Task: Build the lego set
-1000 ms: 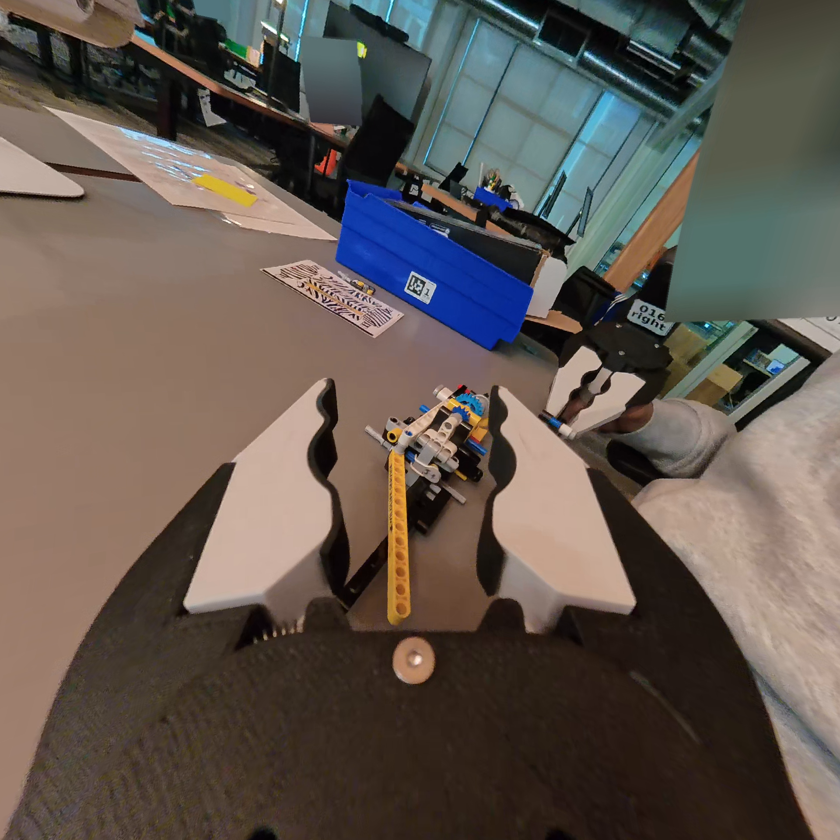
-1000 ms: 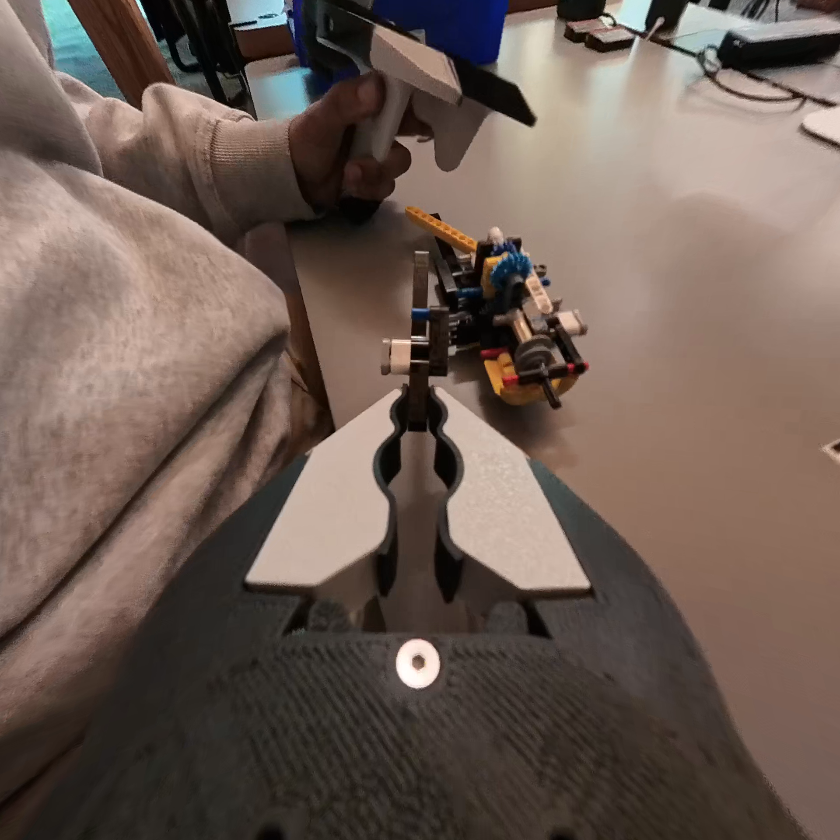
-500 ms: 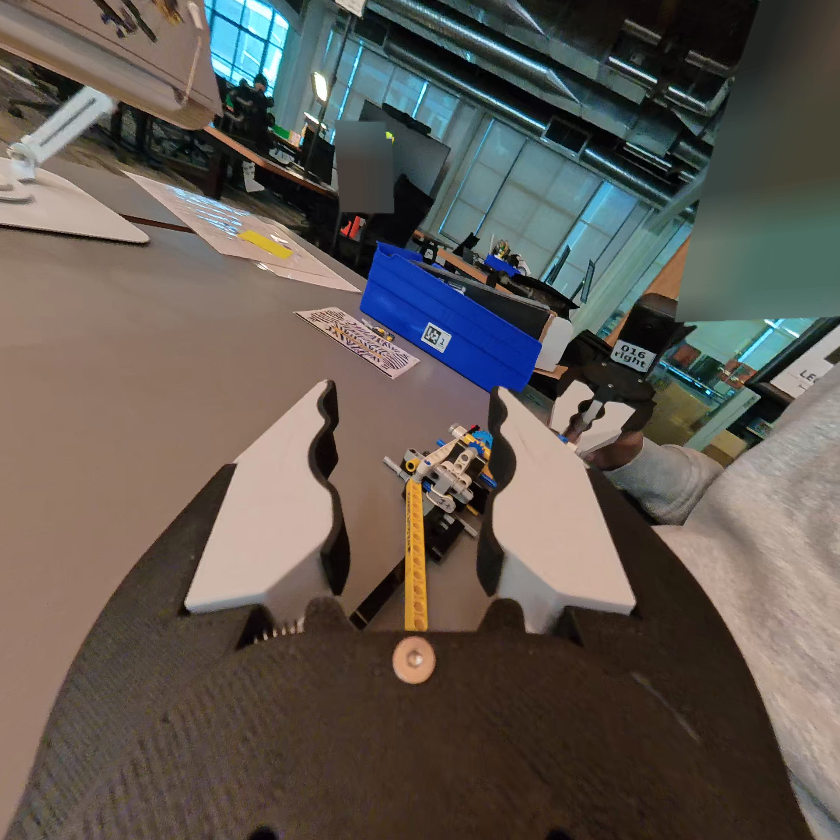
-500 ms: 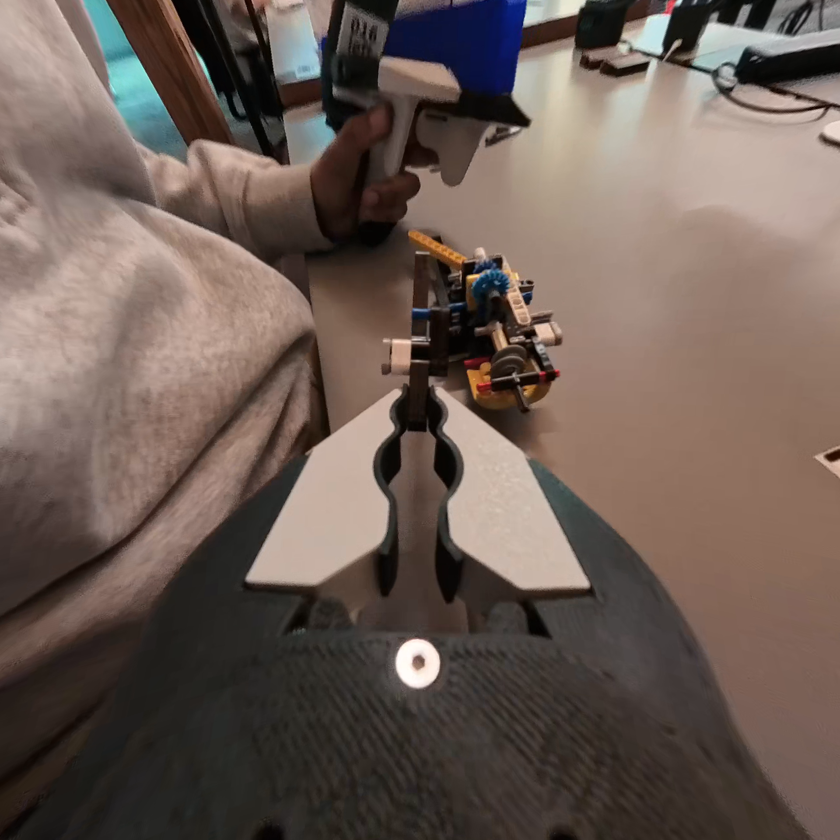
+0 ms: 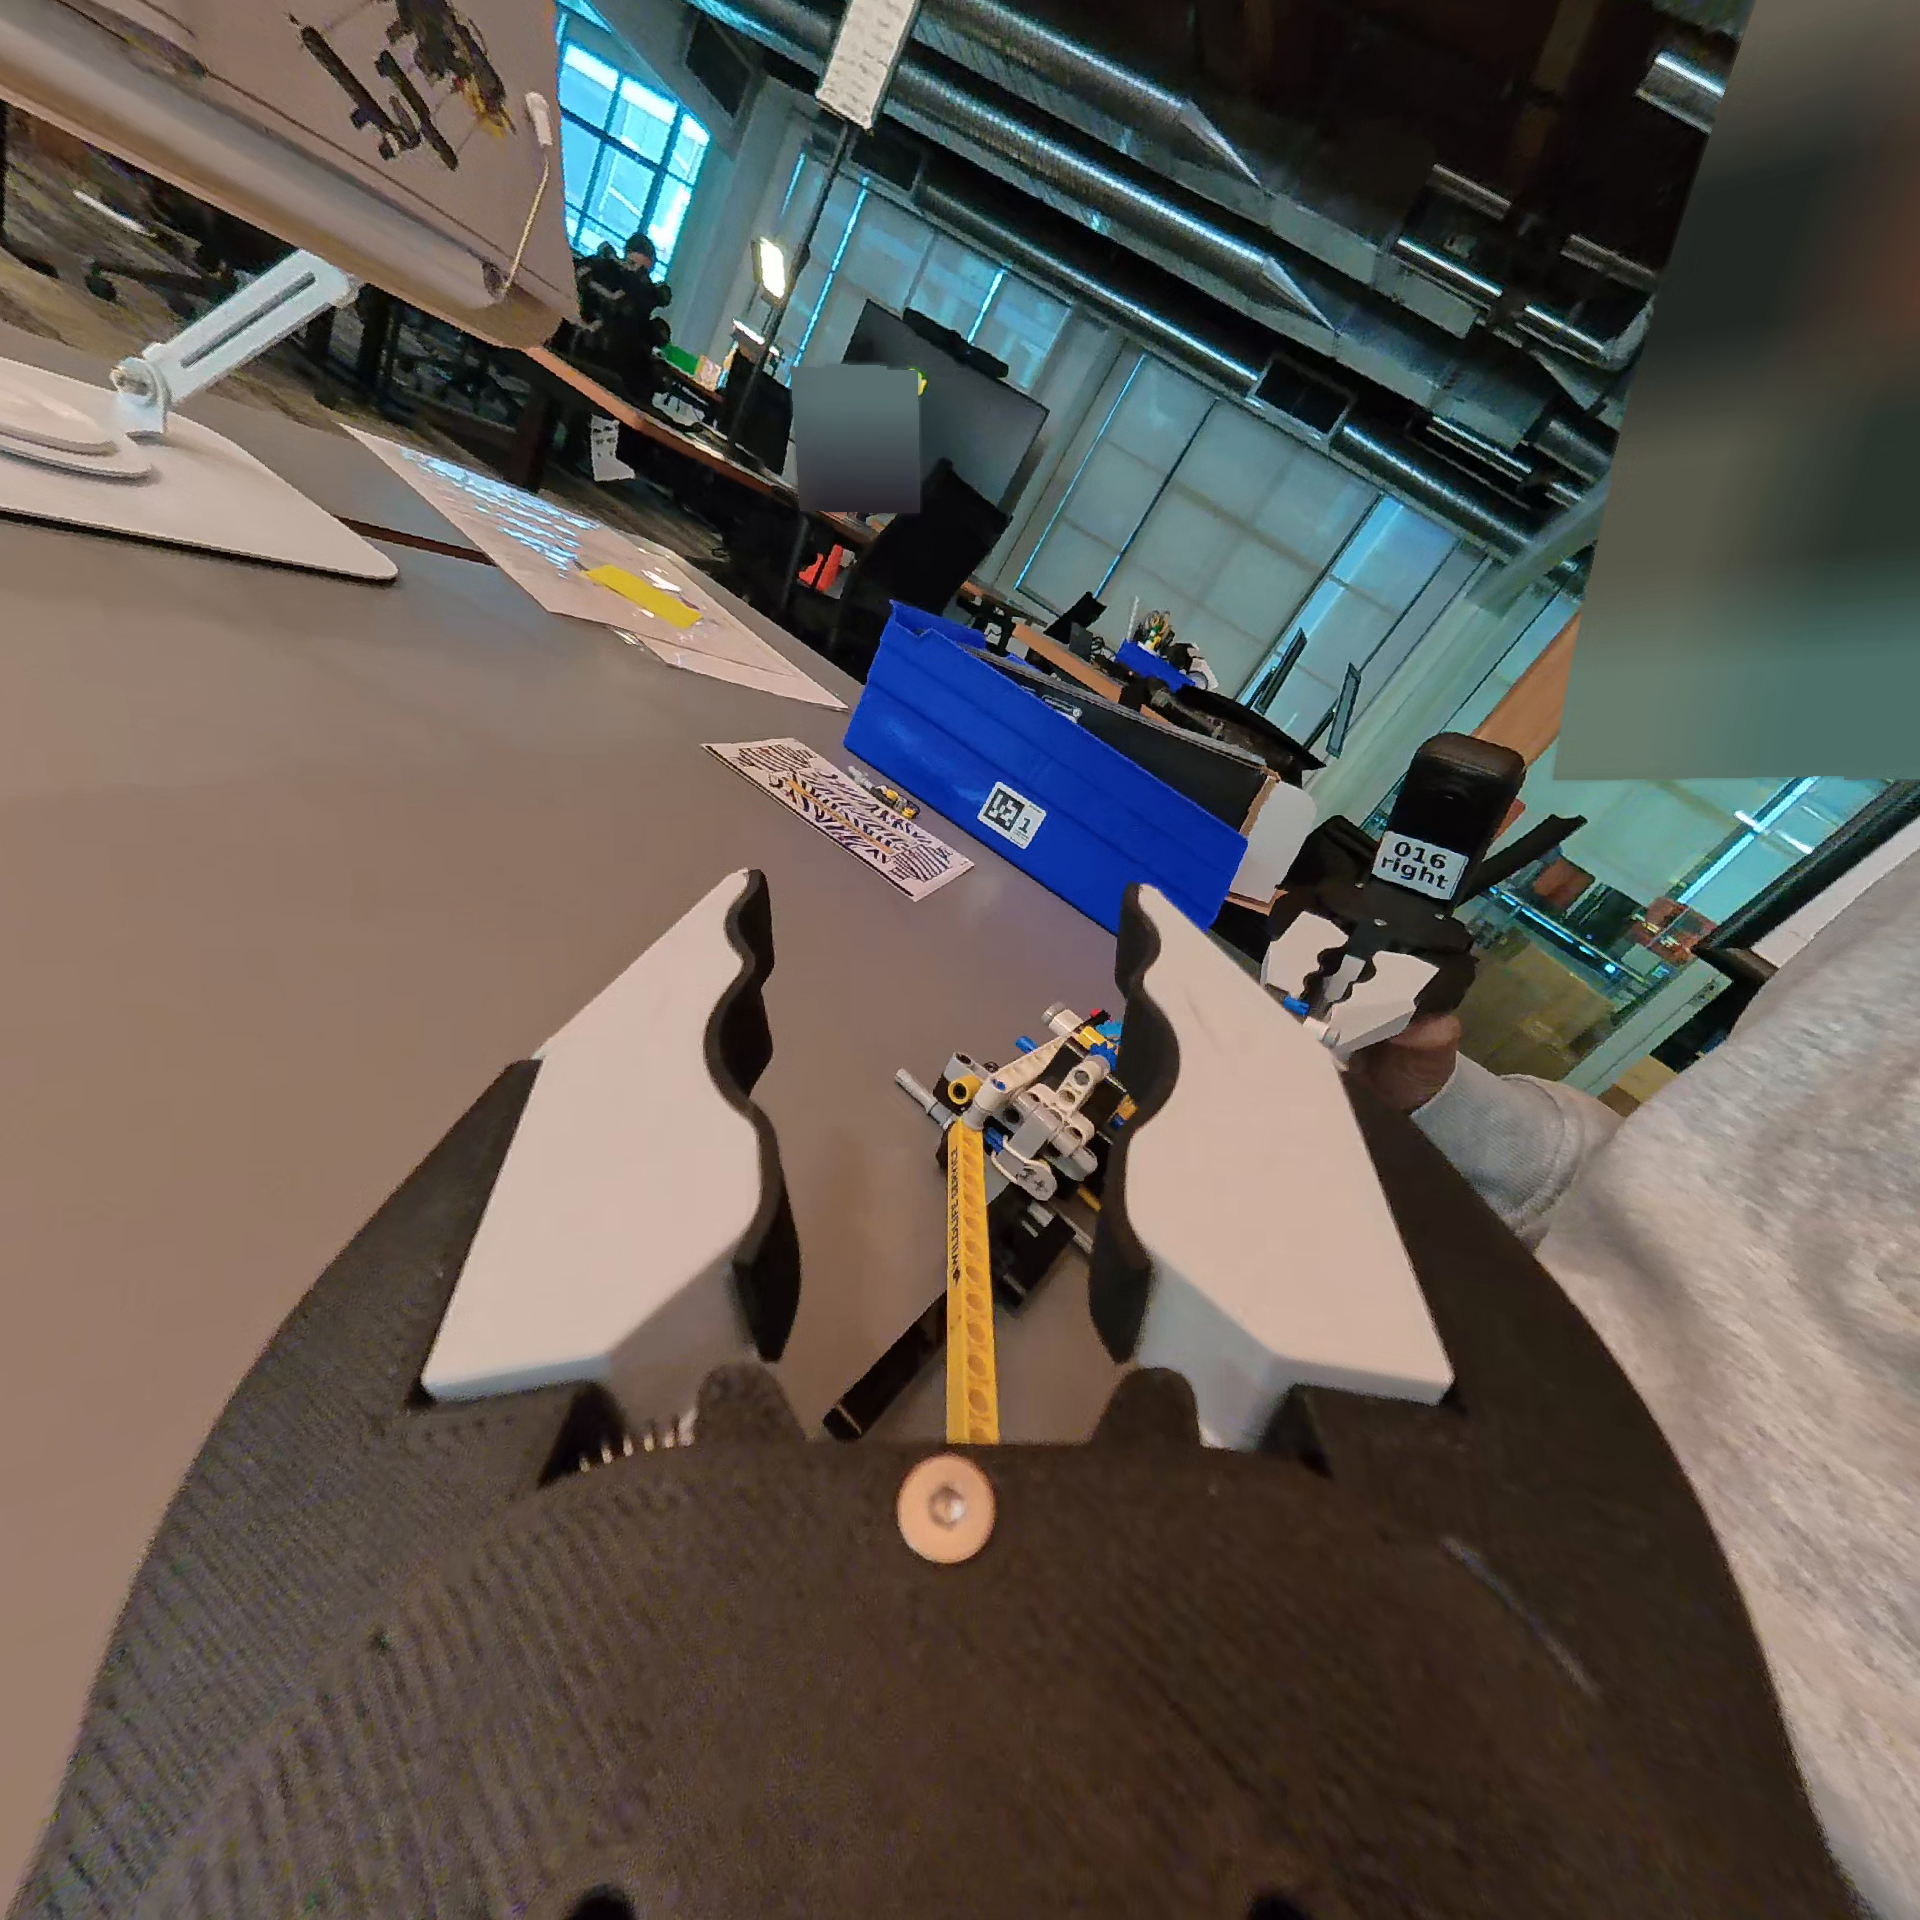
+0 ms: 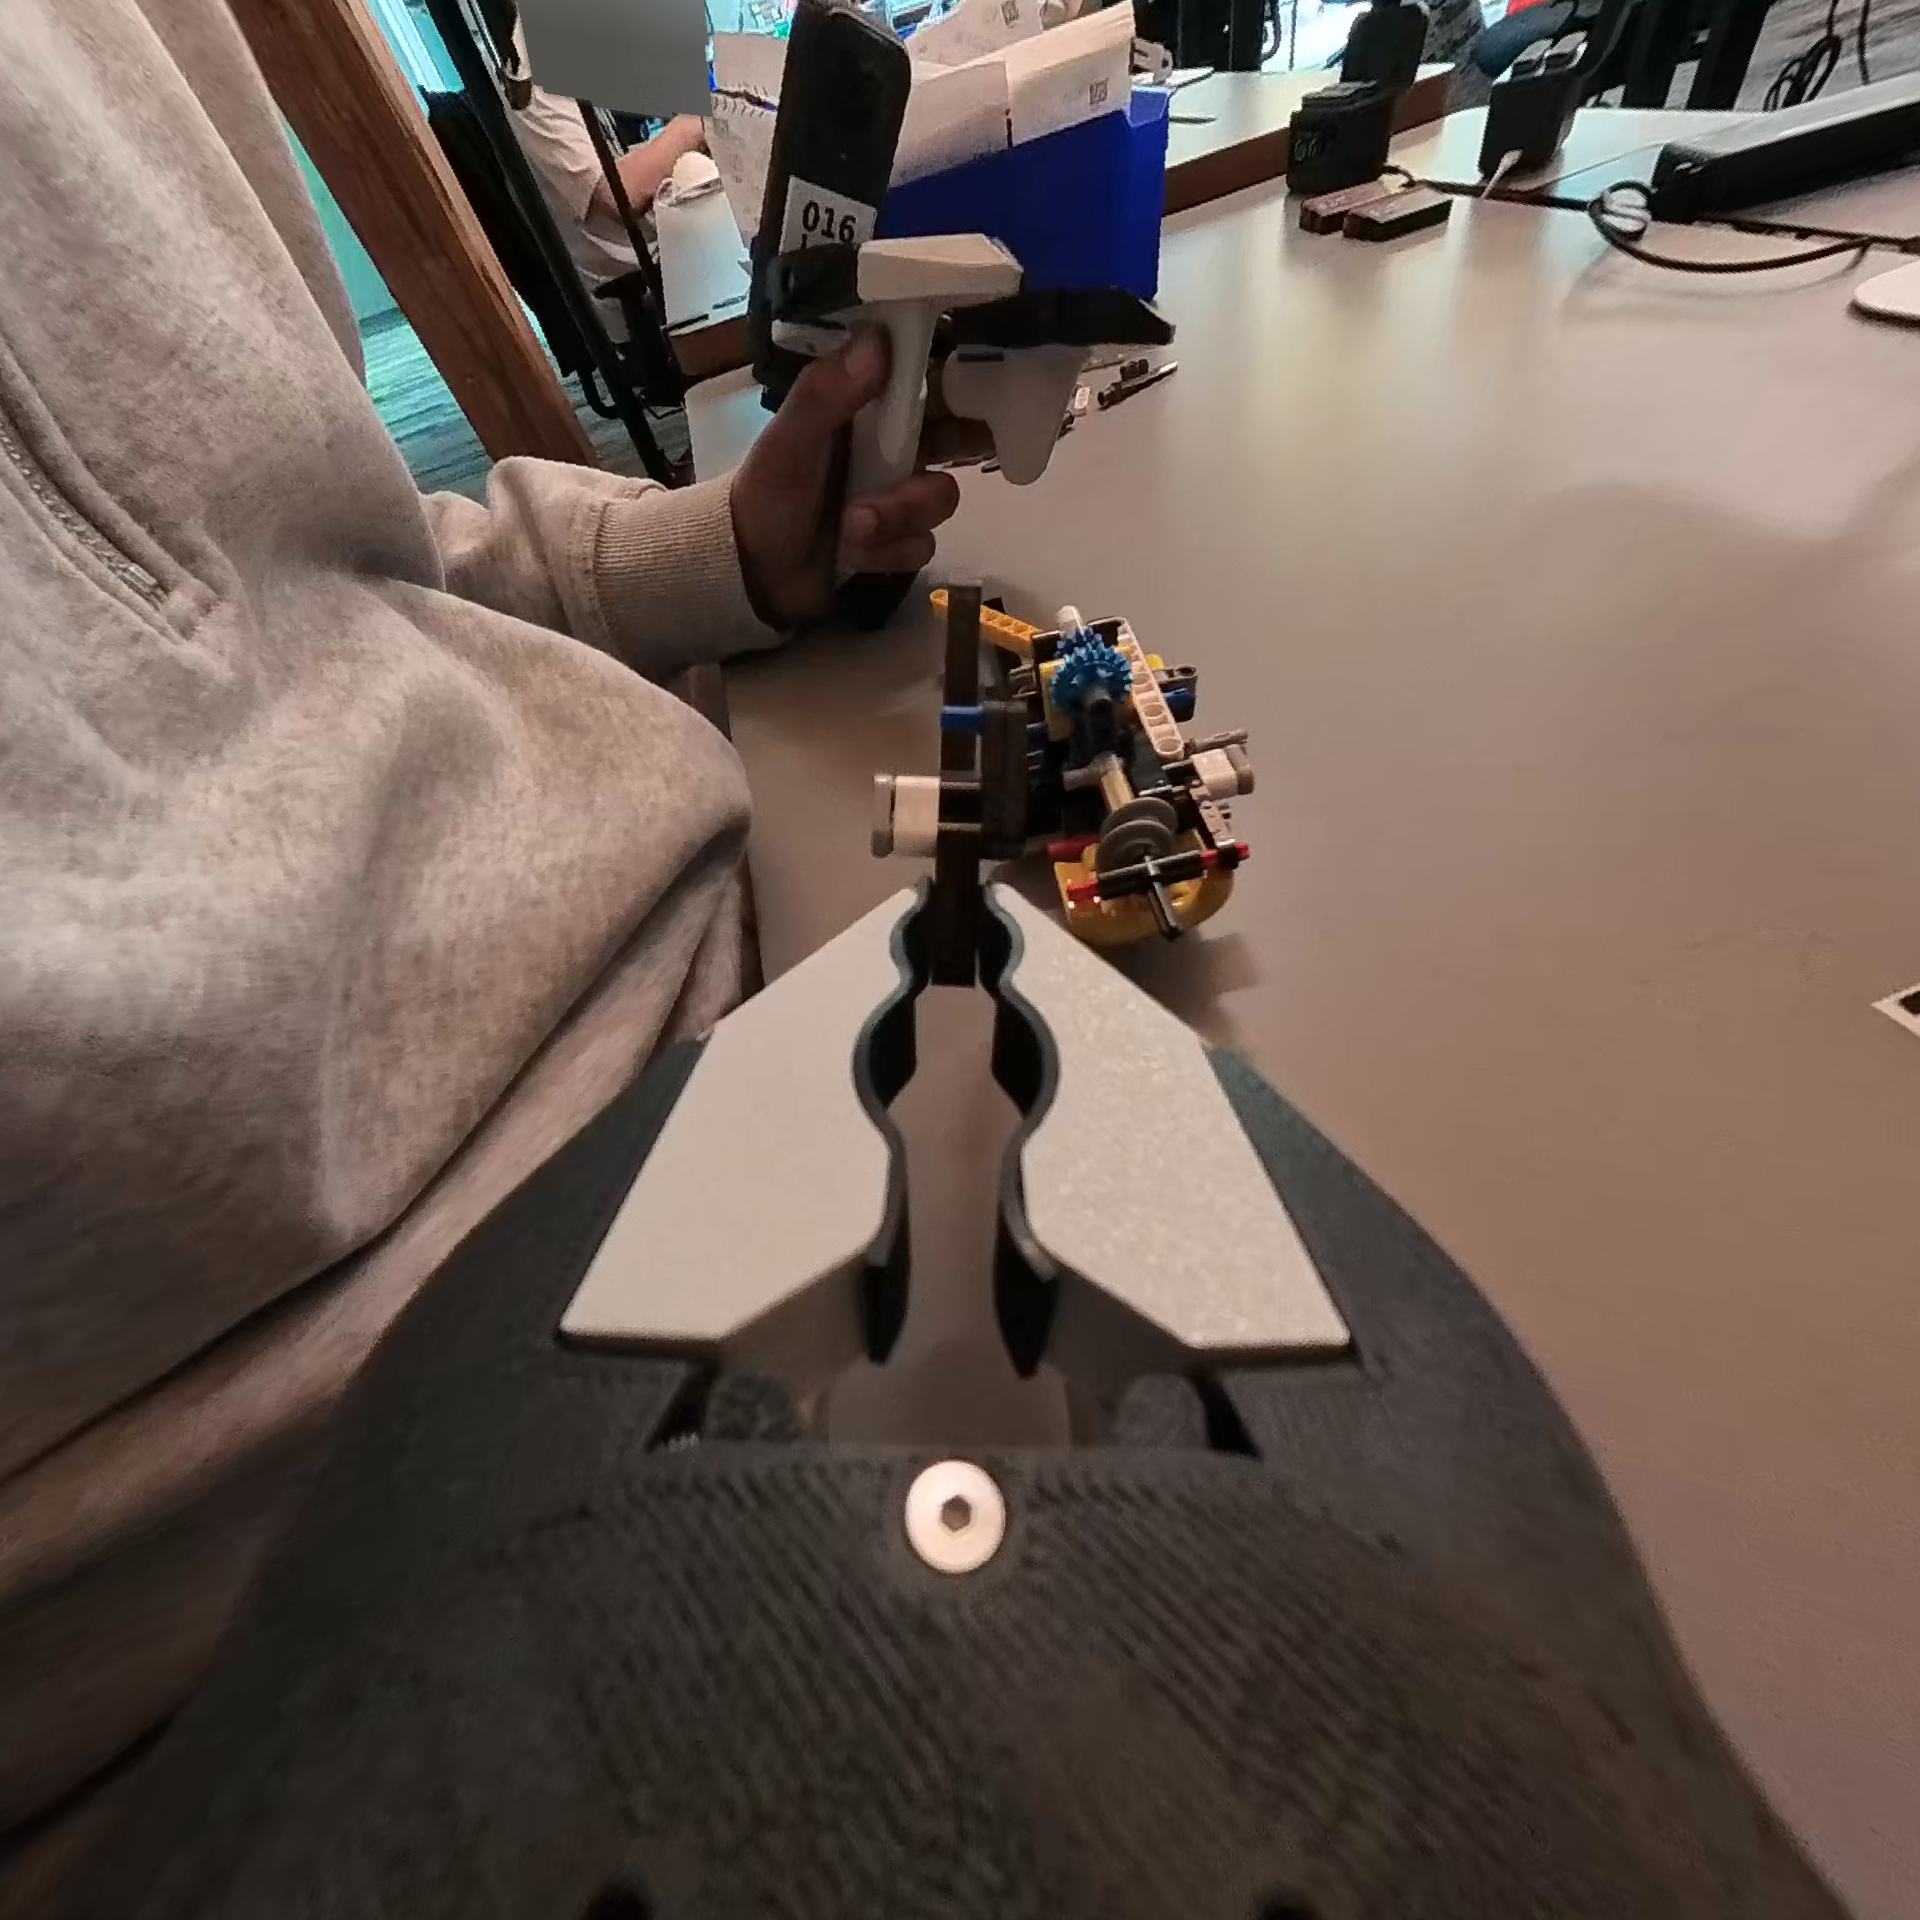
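Black and thin, a small lego subassembly (image 6: 961,800) stands pinched upright at the tips of the right gripper (image 6: 956,935), presumably kept free for mating. Just beyond those tips, the partly built lego model (image 6: 1127,774) rests on the grey table (image 6: 1507,675). Spread wide and empty, the left gripper (image 5: 940,977) frames the model's yellow beam (image 5: 968,1278), likely to steady it.

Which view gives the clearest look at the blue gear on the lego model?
The right wrist view. There the blue gear sits unobstructed on top of the lego model, teeth visible, beyond the right tongs, which are shut on a black beam piece. In the left wrist view the open left tongs hide nearly all of it.
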Demonstrator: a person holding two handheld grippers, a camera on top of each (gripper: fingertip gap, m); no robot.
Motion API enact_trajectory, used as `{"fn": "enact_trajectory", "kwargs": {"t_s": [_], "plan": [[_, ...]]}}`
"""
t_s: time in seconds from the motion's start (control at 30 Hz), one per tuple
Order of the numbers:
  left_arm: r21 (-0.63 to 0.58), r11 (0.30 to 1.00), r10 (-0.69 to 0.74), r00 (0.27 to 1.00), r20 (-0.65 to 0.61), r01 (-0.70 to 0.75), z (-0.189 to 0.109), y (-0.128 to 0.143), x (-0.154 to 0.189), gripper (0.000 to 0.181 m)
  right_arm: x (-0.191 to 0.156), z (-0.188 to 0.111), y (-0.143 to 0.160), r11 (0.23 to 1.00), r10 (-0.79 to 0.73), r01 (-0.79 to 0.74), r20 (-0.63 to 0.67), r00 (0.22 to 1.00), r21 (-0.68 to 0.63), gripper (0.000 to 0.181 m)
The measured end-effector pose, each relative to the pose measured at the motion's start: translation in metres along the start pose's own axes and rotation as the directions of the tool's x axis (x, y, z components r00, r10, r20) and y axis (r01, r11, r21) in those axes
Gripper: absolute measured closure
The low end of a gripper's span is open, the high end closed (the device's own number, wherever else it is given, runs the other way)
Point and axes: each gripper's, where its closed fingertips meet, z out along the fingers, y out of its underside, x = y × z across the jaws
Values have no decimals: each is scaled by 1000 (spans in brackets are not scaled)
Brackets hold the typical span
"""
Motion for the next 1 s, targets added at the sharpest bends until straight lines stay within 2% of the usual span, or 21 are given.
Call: {"fn": "enact_trajectory", "kwargs": {"t_s": [1.0], "plan": [[11,999,-36,999,24,36,1,-2,-8,117,0,5,6,999,20,-19,21,1000,-46,175]]}}
